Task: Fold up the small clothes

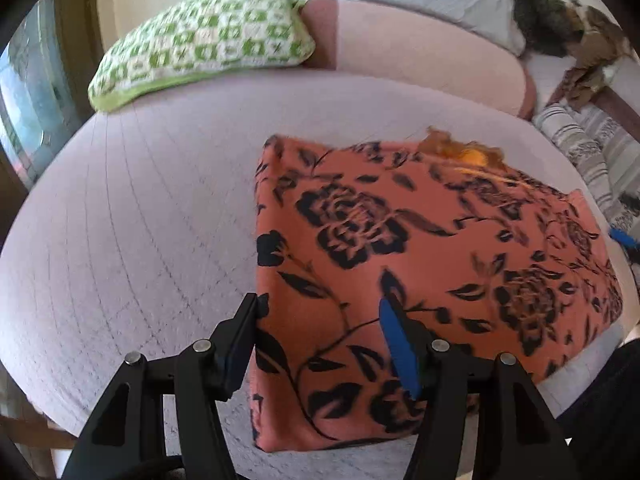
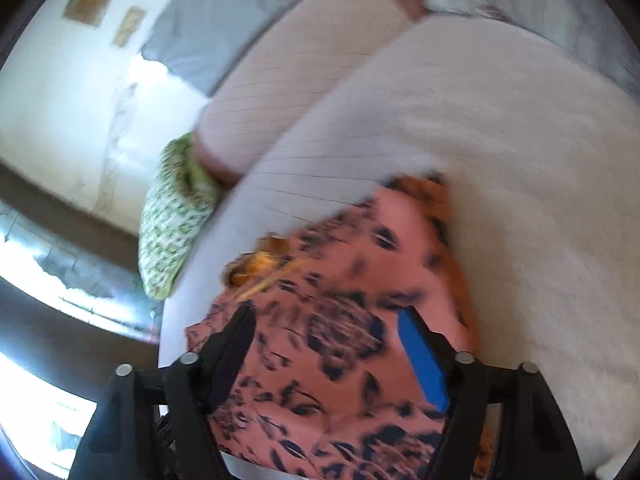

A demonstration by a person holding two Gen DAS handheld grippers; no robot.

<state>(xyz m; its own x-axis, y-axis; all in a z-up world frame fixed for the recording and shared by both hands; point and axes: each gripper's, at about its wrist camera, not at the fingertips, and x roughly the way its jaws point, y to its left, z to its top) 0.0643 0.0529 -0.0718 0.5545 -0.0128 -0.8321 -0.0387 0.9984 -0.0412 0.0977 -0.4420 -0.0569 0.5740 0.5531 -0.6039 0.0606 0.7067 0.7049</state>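
Observation:
A coral garment with a black flower print (image 1: 420,240) lies folded into a rough rectangle on the pale quilted bed cover (image 1: 140,200). My left gripper (image 1: 320,308) is open and hovers over the garment's near left corner, its fingers astride the left edge, holding nothing. In the blurred right wrist view the same garment (image 2: 340,340) fills the lower middle. My right gripper (image 2: 328,320) is open above it and holds nothing. An orange-yellow trim (image 1: 464,152) shows at the garment's far edge.
A green and white checked pillow (image 1: 200,44) lies at the far left of the bed, next to a pink bolster (image 1: 420,52). A cat (image 1: 560,20) sits at the far right. Striped fabric (image 1: 580,148) lies beyond the bed's right edge. A wall and window are at left.

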